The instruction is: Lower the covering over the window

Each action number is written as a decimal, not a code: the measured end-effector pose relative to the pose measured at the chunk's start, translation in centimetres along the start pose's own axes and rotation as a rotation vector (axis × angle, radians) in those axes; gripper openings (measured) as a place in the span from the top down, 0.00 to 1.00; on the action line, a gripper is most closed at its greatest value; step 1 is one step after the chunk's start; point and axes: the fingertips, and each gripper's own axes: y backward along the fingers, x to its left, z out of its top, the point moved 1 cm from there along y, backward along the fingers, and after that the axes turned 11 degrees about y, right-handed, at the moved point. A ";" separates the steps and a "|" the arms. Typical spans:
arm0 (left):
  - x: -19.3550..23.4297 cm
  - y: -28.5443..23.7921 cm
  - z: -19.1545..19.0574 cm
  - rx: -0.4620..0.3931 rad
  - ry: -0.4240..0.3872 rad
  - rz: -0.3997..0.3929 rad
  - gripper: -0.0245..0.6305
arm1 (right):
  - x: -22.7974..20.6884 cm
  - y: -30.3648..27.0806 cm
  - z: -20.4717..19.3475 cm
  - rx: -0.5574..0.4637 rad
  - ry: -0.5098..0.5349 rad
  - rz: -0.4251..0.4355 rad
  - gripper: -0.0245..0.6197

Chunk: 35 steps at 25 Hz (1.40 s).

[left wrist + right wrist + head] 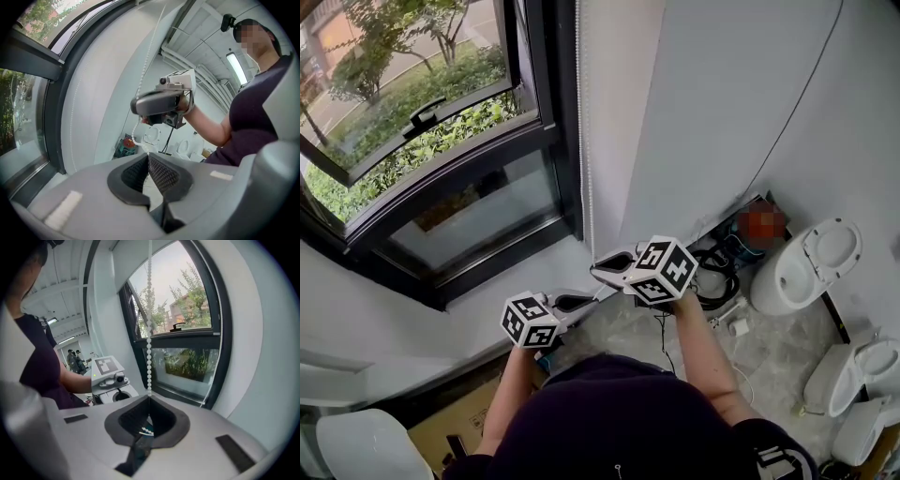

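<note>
Head view: window [441, 141] glass bare; covering not in frame, presumably rolled up above; bead chain [586, 141] hangs down the white wall [722, 94] just right of the frame; left tongs [572, 303] and right tongs [609, 267] sit at its lower end.
Left gripper view: tongs closed; chain runs into them.
Right gripper view: tongs clamped on the chain; beads visible inside the grip.
Step looks like hauling the chain; next needs a steady downward draw, then a regrip higher.

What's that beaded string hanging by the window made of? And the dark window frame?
The beaded cord looks like glossy white plastic: small, even, round beads strung in a line. The window frame looks like metal with a dark matte coating, going by its slim, straight profiles, though coated plastic cannot be ruled out.
</note>
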 end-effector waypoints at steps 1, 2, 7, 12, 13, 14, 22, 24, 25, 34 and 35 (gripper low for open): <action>0.0 0.0 -0.1 0.003 0.001 0.001 0.94 | 0.3 -0.5 -0.7 0.005 -0.016 0.015 0.94; 0.0 0.0 -0.3 0.007 0.001 0.001 0.94 | 0.5 -0.9 -1.3 0.002 -0.037 0.028 0.94; 0.3 0.5 -0.8 0.028 0.009 0.005 0.82 | 0.8 -1.6 -2.7 0.001 -0.087 0.048 0.94; 1.0 2.2 1.1 -0.008 -0.028 0.071 0.69 | 0.7 -1.3 -2.9 -0.001 -0.092 0.032 0.94; 0.8 2.8 2.1 -0.034 -0.043 0.076 0.69 | 0.7 -1.2 -2.9 -0.001 -0.092 0.032 0.94; 0.6 3.4 3.2 -0.067 -0.058 0.077 0.69 | 0.7 -1.2 -2.9 -0.002 -0.093 0.031 0.94; -4.7 6.4 13.6 -0.279 -0.267 0.015 0.70 | 1.2 -1.5 -2.8 -0.006 -0.086 0.035 0.94; -5.6 6.6 15.4 -0.301 -0.302 0.001 0.70 | 1.3 -1.6 -2.7 -0.007 -0.083 0.035 0.94; -5.8 6.6 16.1 -0.309 -0.313 -0.001 0.70 | 1.3 -1.7 -2.7 -0.007 -0.082 0.036 0.94; -6.2 6.7 20.0 -0.366 -0.316 -0.026 0.73 | 1.8 -1.8 -2.4 -0.007 -0.058 0.041 0.94; -6.2 6.7 20.3 -0.371 -0.314 -0.028 0.76 | 1.9 -1.9 -2.3 -0.007 -0.055 0.042 0.94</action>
